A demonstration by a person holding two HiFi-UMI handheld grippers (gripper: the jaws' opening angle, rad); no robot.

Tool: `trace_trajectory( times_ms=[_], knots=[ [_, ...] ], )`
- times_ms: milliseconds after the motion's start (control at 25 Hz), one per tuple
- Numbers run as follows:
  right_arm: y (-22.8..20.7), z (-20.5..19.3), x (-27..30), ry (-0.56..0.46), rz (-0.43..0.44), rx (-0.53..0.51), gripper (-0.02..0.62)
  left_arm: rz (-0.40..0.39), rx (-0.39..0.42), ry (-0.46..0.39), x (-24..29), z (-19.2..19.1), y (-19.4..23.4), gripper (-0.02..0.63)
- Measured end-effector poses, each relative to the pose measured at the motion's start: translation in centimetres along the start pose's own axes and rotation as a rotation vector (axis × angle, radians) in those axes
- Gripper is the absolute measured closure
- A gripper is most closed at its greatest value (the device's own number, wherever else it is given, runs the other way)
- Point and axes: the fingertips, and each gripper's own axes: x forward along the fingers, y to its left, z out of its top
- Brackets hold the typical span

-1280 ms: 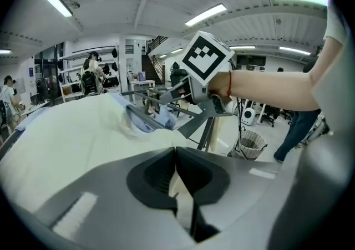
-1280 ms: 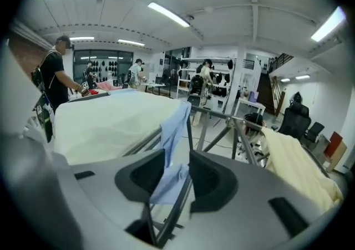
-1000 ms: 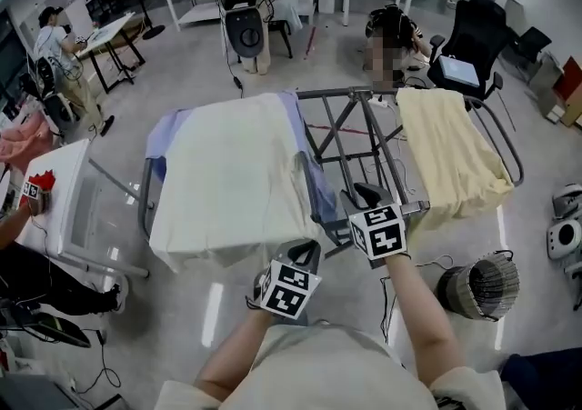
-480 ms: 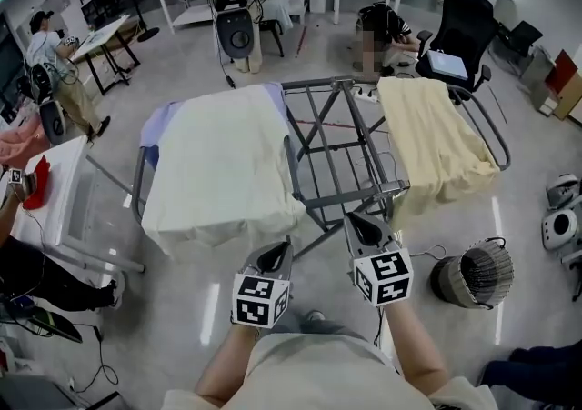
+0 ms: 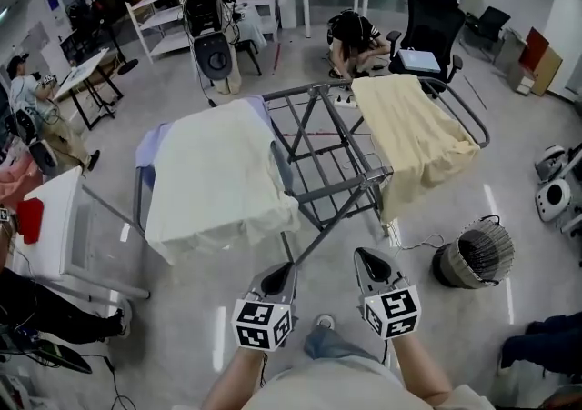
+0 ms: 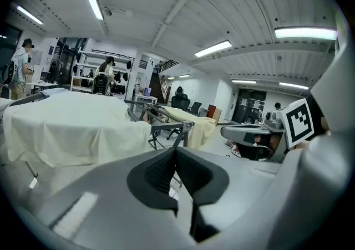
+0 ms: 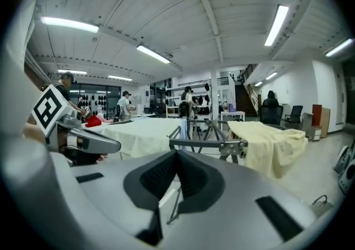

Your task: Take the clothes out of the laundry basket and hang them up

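Rack: the drying rack (image 5: 327, 172) stands open in the middle of the head view, with its bare middle bars running from the centre towards the bottom.
Hung, left: a cream cloth (image 5: 214, 172) is spread over the rack's left wing and covers it from rim to rim. A lilac cloth (image 5: 148, 140) shows from under it along the upper left edge.
Hung, right: a yellow cloth (image 5: 414, 126) is draped over the right wing, and its lower end hangs off the near corner.
Free space: only the middle section of the rack has no cloth on it.
Basket: a round wire basket (image 5: 473, 263) sits on the floor (image 5: 182, 308) at the lower right, just beside the rack's near foot. It is probably the laundry basket. The mesh is too dark to tell whether anything is left inside.
Left gripper: the left gripper (image 5: 277, 279) is low in the frame near the person's body and well apart from the rack. Its jaws are pressed together with nothing between them.
Right gripper: the right gripper (image 5: 373, 263) is at the bottom centre, beside the left one. Its jaws have just been closing and now meet on nothing.
Done: by the look of it, three cloths are already on the rack and lie fairly flat.
Left: neither gripper carries a garment, so no hanging is under way. If the basket has more clothes, the next step would be a reach to the lower right, and the middle bars are the likely place for them. If it is empty, the task looks finished.
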Motion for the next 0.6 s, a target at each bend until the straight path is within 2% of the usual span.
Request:
trace_trajectory(
  times_ms=[240,600],
  knots=[
    [4.2,-1.6,-6.5,-0.030,-0.059,-0.003,0.594,-0.018,0.034,0.011,-5.6,-3.8,-2.7,0.594],
    [10.9,-4.8,-16.8,-0.041,-0.083,-0.028,0.594,-0.006,0.074,-0.038,-15.3,-8.1,-6.9,0.595]
  ],
)
